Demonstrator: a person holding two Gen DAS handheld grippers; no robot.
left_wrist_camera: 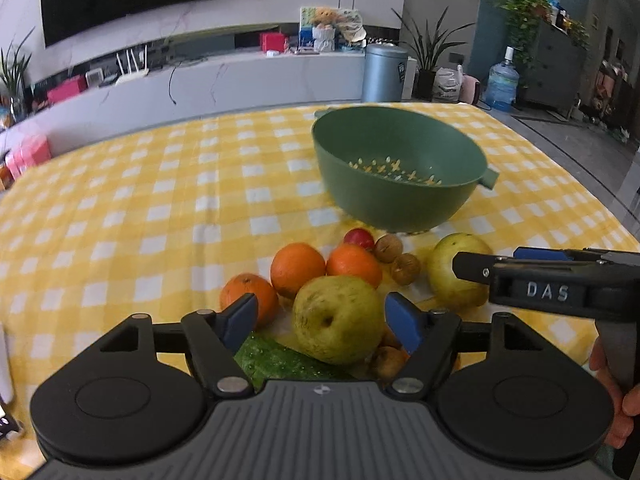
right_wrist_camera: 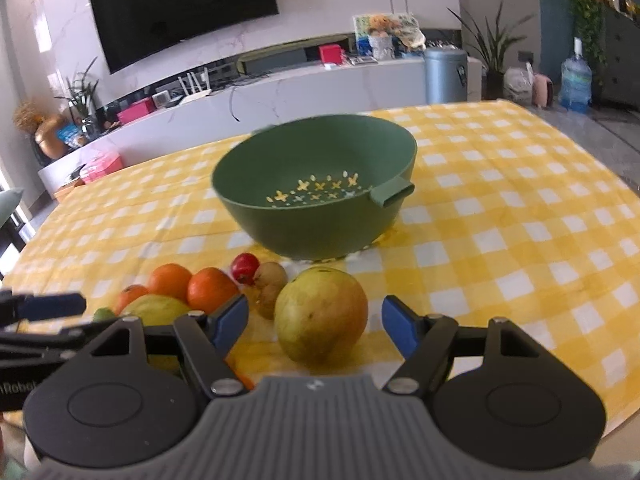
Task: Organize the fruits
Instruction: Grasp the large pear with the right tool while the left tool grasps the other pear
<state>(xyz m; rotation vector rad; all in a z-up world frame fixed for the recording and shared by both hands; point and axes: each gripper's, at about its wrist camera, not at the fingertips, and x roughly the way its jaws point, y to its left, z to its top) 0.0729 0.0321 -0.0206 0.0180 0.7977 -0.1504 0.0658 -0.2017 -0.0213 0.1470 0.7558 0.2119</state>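
Note:
A green colander bowl (left_wrist_camera: 400,204) (right_wrist_camera: 316,228) stands empty on the yellow checked tablecloth (left_wrist_camera: 140,208). In front of it lies a heap of fruit: three oranges (left_wrist_camera: 298,268), a small red fruit (left_wrist_camera: 359,239), walnuts (left_wrist_camera: 388,248) and a cucumber (left_wrist_camera: 280,360). My left gripper (left_wrist_camera: 323,318) is open, its blue pads on either side of a green pear (left_wrist_camera: 338,316) without pressing it. My right gripper (right_wrist_camera: 316,322) is open around a second yellow-green pear (right_wrist_camera: 322,314) (left_wrist_camera: 452,276), with a gap at each pad. Its near finger (left_wrist_camera: 476,270) shows beside that pear.
A person's hand (left_wrist_camera: 616,400) holds the right gripper's handle. The left gripper's finger (right_wrist_camera: 52,306) reaches in at the left of the right wrist view. The table's right edge (right_wrist_camera: 624,184) drops to the floor. Beyond the table run a low cabinet and a wall TV.

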